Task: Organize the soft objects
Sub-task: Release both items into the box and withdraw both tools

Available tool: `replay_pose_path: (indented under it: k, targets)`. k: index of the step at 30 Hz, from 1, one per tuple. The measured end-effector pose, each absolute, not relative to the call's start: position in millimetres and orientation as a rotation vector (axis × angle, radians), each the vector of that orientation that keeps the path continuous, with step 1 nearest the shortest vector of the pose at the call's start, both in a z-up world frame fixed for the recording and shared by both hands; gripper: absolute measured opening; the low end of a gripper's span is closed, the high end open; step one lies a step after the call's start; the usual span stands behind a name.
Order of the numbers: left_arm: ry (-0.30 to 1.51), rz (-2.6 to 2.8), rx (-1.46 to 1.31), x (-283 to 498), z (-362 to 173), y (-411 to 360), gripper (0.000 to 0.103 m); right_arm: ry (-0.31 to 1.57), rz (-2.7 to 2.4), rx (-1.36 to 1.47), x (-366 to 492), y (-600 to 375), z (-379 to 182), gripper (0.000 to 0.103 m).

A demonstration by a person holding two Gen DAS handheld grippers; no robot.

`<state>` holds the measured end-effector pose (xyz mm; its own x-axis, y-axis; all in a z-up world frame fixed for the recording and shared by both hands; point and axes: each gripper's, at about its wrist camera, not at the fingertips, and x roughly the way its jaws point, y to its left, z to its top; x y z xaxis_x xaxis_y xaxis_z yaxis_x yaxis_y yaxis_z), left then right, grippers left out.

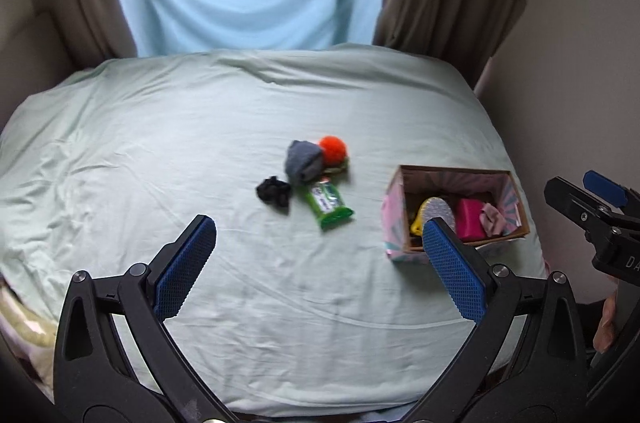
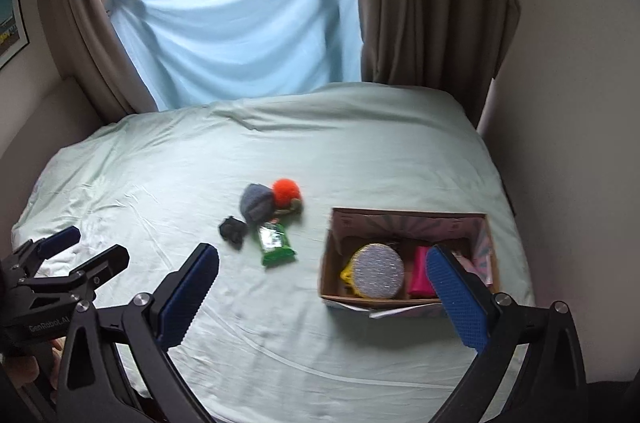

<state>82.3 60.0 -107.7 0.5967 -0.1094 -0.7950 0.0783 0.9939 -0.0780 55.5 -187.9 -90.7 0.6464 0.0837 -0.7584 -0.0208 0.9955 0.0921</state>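
Observation:
On the pale green bed sheet (image 1: 200,143) lies a small heap: a grey sock (image 1: 303,160), an orange pompom (image 1: 333,148), a black soft item (image 1: 274,192) and a green packet (image 1: 327,204). The heap also shows in the right wrist view, with the sock (image 2: 256,206) and packet (image 2: 275,243). An open cardboard box (image 1: 400,191) at the right holds a silver round pad (image 2: 378,269), a pink item (image 2: 421,273) and a yellow piece. My left gripper (image 1: 320,255) is open and empty, above the sheet's near part. My right gripper (image 2: 324,287) is open and empty, in front of the box (image 2: 332,255).
A blue cloth (image 2: 240,35) hangs over the window behind the bed, between brown curtains (image 2: 420,3). A wall (image 2: 560,103) runs close along the bed's right side, next to the box. The right gripper shows at the left wrist view's right edge (image 1: 600,207).

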Motion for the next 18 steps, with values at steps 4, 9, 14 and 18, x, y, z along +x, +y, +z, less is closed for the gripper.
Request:
replay_pose_path:
  k: [4, 9, 14, 18]
  targets:
    - [0.921, -0.107, -0.048, 87.5, -107.4, 100.5, 0.103, 0.851, 0.068, 0.116, 61.5, -153.0, -91.0, 0.103]
    - [0.926, -0.139, -0.048, 105.3, -114.8, 130.4, 0.103, 0.847, 0.060, 0.128, 79.5, -118.0, -96.8, 0.103]
    - [0.942, -0.162, -0.034, 140.0, -130.2, 145.8, 0.103, 0.842, 0.058, 0.151, 109.2, -98.5, -109.9, 0.103]
    - [0.959, -0.171, -0.030, 176.2, -148.7, 148.8, 0.103, 0.852, 0.081, 0.166, 141.8, -94.1, -124.1, 0.103]
